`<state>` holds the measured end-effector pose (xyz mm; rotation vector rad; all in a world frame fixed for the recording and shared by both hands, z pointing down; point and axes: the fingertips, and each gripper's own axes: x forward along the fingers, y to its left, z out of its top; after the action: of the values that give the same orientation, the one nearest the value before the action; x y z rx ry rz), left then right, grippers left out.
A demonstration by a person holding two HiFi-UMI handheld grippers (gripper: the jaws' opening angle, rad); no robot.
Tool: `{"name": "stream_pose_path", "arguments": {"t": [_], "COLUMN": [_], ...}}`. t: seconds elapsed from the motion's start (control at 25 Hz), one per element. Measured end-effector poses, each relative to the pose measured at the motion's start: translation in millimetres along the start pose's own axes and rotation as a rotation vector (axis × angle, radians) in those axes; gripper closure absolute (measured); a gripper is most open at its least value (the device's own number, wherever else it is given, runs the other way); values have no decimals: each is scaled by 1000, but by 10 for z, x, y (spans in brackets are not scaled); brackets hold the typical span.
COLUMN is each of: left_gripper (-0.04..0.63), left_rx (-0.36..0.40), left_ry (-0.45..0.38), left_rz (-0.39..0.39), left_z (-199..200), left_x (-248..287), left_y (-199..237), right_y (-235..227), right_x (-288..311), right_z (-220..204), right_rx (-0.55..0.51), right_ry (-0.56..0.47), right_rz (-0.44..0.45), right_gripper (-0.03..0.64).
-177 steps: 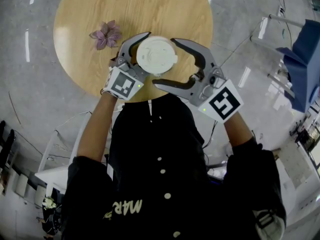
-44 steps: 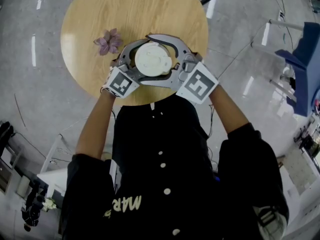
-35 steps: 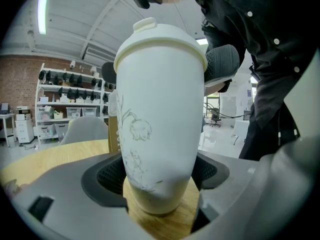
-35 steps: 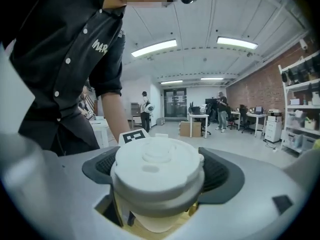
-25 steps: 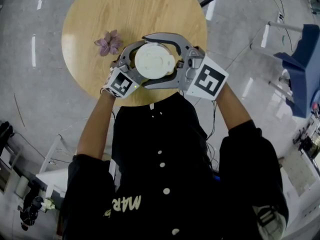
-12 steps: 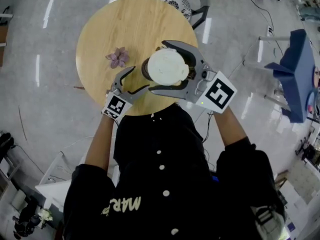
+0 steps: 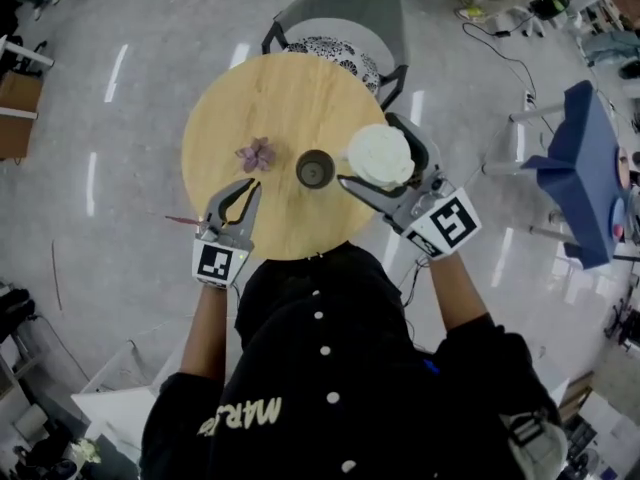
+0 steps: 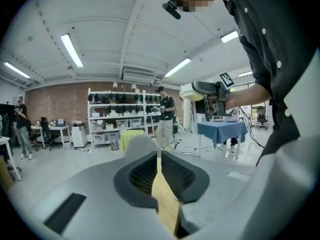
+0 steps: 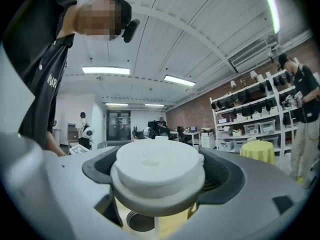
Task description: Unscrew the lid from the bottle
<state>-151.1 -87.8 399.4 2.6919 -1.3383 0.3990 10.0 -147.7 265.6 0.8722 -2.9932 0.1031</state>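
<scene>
The dark bottle (image 7: 315,168) stands open and upright near the middle of the round wooden table (image 7: 250,98). Its white lid (image 7: 380,155) is off it and to its right, with my right gripper (image 7: 372,151) shut on the lid's sides. In the right gripper view the lid (image 9: 157,171) fills the space between the jaws, and the bottle's mouth (image 9: 140,221) shows below it. My left gripper (image 7: 247,188) hangs over the table's near-left edge, apart from the bottle. Its jaws are closing with nothing between them, and the pads (image 8: 172,170) stand almost together.
A small purple flower (image 7: 257,153) lies on the table left of the bottle. A grey chair (image 7: 340,18) stands behind the table. A blue-covered table (image 7: 585,168) is at the far right. The person's dark-sleeved body fills the lower part of the head view.
The left gripper let go of the bottle, drew back left and closed. The right gripper lifted the lid off and carried it right. The bottle now stands open.
</scene>
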Motion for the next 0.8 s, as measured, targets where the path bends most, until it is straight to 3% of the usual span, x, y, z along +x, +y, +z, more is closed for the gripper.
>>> {"name": "stream_pose_path", "arguments": {"t": [0.2, 0.4, 0.56, 0.8], "left_gripper": [591, 591, 591, 591], "left_rx": [-31, -52, -48, -51], "left_ry": [-13, -106, -126, -142], "left_rz": [83, 223, 327, 388], "left_z": [529, 1079, 1329, 1581], "left_x": [-186, -444, -630, -924], "left_y": [154, 392, 547, 558], "right_y": [-46, -88, -181, -241], "right_x": [-208, -427, -556, -762], "right_z": [187, 351, 452, 614], "right_rx": [-15, -22, -37, -51], "right_ry": [-23, -51, -71, -94], "right_rz": [-96, -182, -245, -310], "right_gripper": [129, 129, 129, 130]}}
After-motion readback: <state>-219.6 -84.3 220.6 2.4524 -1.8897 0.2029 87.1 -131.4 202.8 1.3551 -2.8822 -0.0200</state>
